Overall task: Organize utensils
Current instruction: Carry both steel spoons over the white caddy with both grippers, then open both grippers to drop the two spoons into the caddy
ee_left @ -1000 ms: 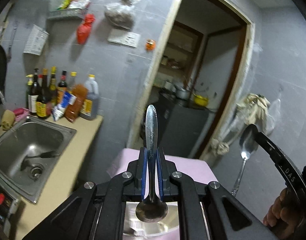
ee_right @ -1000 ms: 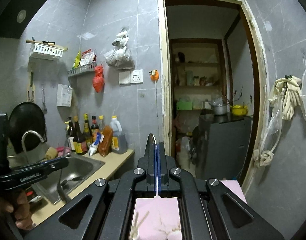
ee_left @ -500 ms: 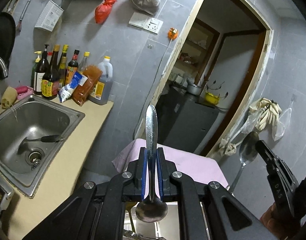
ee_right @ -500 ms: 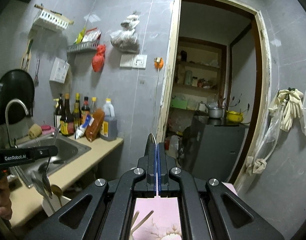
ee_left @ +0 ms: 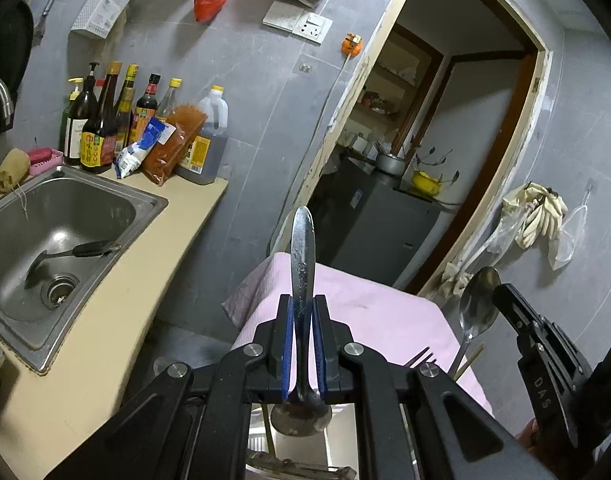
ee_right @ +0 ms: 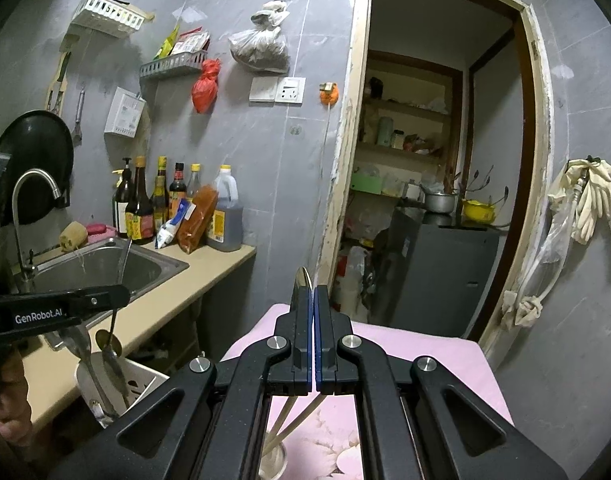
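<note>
Nearest the left camera, the left gripper [ee_left: 302, 300] pinches the patterned spoon [ee_left: 302, 248] partway along its handle. The bowl hangs back under the jaws and the handle tip points away. From the right wrist view this spoon dangles bowl-down over the white slotted holder [ee_right: 145, 378] at the near left, which already has cutlery standing in it. That grip seems chosen so the spoon can drop in bowl first.

The right gripper [ee_right: 313, 292] has its jaws pressed together. A thin metal edge shows at their tip, and the left view shows it pinching the plain spoon [ee_left: 479, 300] close to the bowl, handle trailing down, probably waiting its turn.

Below it, chopsticks [ee_right: 297, 416] lean in a small cup [ee_right: 275, 460] on the pink cloth [ee_left: 365, 308], already sorted by kind.

Further left, a ladle [ee_left: 71, 252] lies in the steel sink [ee_left: 145, 204], and sauce bottles [ee_left: 99, 128] stand against the far wall. Beyond the table a doorway [ee_right: 441, 160] opens on a storeroom.
</note>
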The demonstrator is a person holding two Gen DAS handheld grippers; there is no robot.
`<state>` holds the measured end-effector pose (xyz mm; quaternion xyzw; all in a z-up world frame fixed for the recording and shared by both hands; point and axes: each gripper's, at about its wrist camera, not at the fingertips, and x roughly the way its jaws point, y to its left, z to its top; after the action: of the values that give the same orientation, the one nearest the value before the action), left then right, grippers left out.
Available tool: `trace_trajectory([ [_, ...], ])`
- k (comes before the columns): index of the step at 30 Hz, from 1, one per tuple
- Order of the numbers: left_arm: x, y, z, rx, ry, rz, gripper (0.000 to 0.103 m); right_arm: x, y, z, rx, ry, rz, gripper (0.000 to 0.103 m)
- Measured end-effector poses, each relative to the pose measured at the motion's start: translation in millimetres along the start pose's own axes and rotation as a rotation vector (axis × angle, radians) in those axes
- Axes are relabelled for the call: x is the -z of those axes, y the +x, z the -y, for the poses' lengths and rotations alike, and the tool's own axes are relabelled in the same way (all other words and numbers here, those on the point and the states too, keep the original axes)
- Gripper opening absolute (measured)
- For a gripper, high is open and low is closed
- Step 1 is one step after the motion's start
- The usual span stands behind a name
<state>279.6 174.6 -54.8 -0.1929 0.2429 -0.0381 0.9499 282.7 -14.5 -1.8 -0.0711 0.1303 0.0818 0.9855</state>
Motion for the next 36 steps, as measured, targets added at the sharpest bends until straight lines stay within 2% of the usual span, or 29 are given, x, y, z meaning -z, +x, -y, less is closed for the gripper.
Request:
trace_trajectory([
  [10, 10.3, -0.4, 5.1, -0.018, 0.063, -0.034, 0.01, 10.2, 0.3, -2.1, -0.056, 0.002, -0.049, 0.001],
  [19, 14.5, -4.6, 1.4, -0.004, 0.049, -0.106, 0.01, 13.6, -6.8, 2.8, -0.088, 0.003, -0.084, 0.002],
  [23, 13.9, -7.7, 3.3, -0.004, 0.051, -0.109, 0.01, 12.4, -12.0, 8.7, -0.085, 0.009, -0.094, 0.002],
  [28, 11.8, -16.0, 8.2, -0.007, 0.061, -0.102, 0.027, 7.1, -19.6, 23.4, -0.07, 0.043, -0.106, 0.002],
  [30, 10.2, -19.7, 12.2, -0.007, 0.065, -0.095, 0.044, 5.2, -23.1, 30.4, -0.061, 0.06, -0.105, 0.002],
  [36, 3.7, -32.8, 34.7, -0.008, 0.106, -0.05, 0.066, 0.8, -38.2, 55.8, -0.018, 0.113, -0.095, 0.003],
])
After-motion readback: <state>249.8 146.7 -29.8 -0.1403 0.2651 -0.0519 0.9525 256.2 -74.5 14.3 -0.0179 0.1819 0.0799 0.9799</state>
